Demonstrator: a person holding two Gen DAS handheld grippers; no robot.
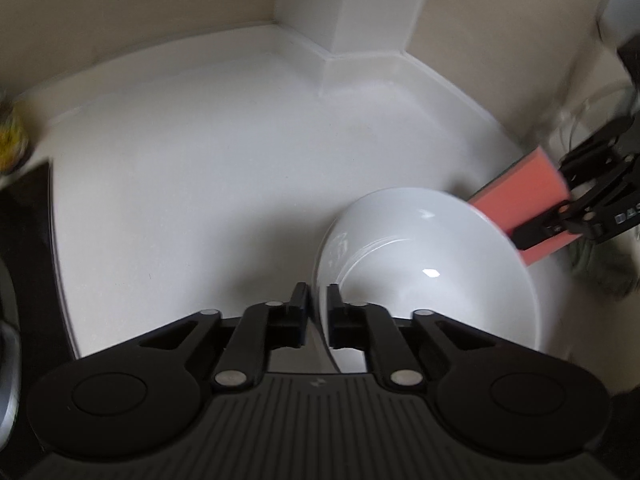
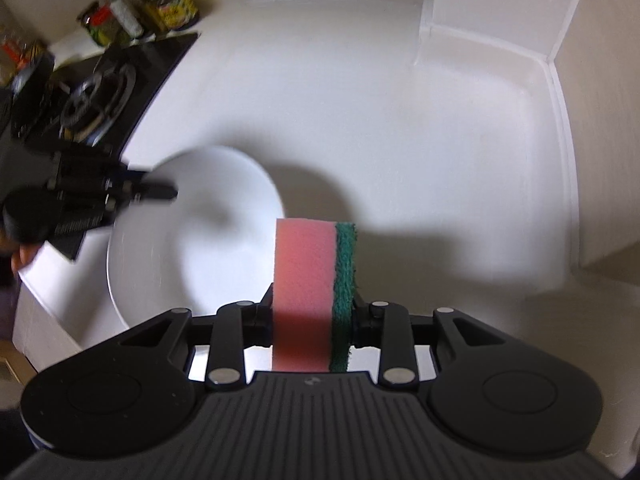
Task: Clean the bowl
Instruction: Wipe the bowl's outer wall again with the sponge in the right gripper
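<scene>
I read one partial marking: white letters "DAS", cut off by the frame edge, on the body of the right gripper (image 1: 560,216) where it enters the left wrist view at 3 o'clock. The jar labels in the right wrist view are too blurred for me to read. Count of task items: one glossy white ceramic bowl (image 1: 432,264), one pink foam sponge with a green scouring layer (image 2: 314,292). The bowl sits on the white countertop (image 1: 208,184), at 5 o'clock in the left wrist view, tipped so that its inside faces the sponge. My left gripper (image 1: 318,308) has its two black fingers drawn together on the bowl's near rim, one finger outside the wall and one inside; rim clamped. In the right wrist view that same gripper (image 2: 168,192) comes in from 9 o'clock onto the bowl's (image 2: 192,240) rim. My right gripper (image 2: 314,320) is clamped on the sponge, pink face to one pad, green layer to the other, the sponge standing out past the fingertips. In the left wrist view the sponge (image 1: 516,208) is at the bowl's far rim at 2 o'clock; I cannot tell whether it touches. At 10 o'clock in the right wrist view: one black gas hob (image 2: 100,96) and a cluster of jars and bottles (image 2: 160,4); too smeared for a firm count.
</scene>
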